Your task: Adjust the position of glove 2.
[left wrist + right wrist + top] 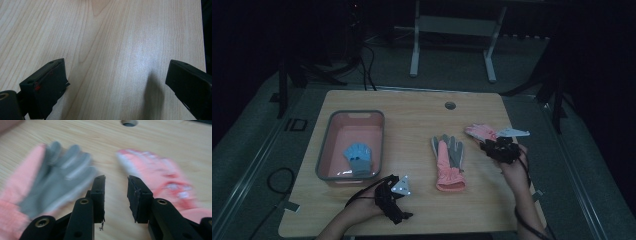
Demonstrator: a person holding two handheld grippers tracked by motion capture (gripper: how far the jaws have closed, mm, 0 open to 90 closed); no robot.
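Dim floor and the white legs of a stand [452, 45] lie beyond a pale wooden table [412, 107] with rounded corners and a small round cable hole [450, 105] near its far edge. On the table's left part sits a pink bin [324, 150] with a grey rim, and a light blue glove [358, 157] lies inside it toward the near right corner.

Near the middle of the table lies a salmon-pink glove with a grey palm [449, 162], fingers pointing away from the person and cuff toward them. To its right, well apart from it, a second pink glove [479, 131] lies flat; in the right gripper view its back carries a pale printed patch, but blur makes any writing unreadable.

At the near edge, just right of the bin, the left gripper [117, 82] sits in the person's left hand [359, 207], jaws spread wide over bare wood, with nothing between them. On the right side of the table the right gripper [116, 192] is just at the near end of the second pink glove. Its jaws stand partly apart, with only wood showing in the gap; the grey-palmed glove lies to the left of them and the second pink glove to the right, neither one pinched. No brand or label can be read anywhere in these views.
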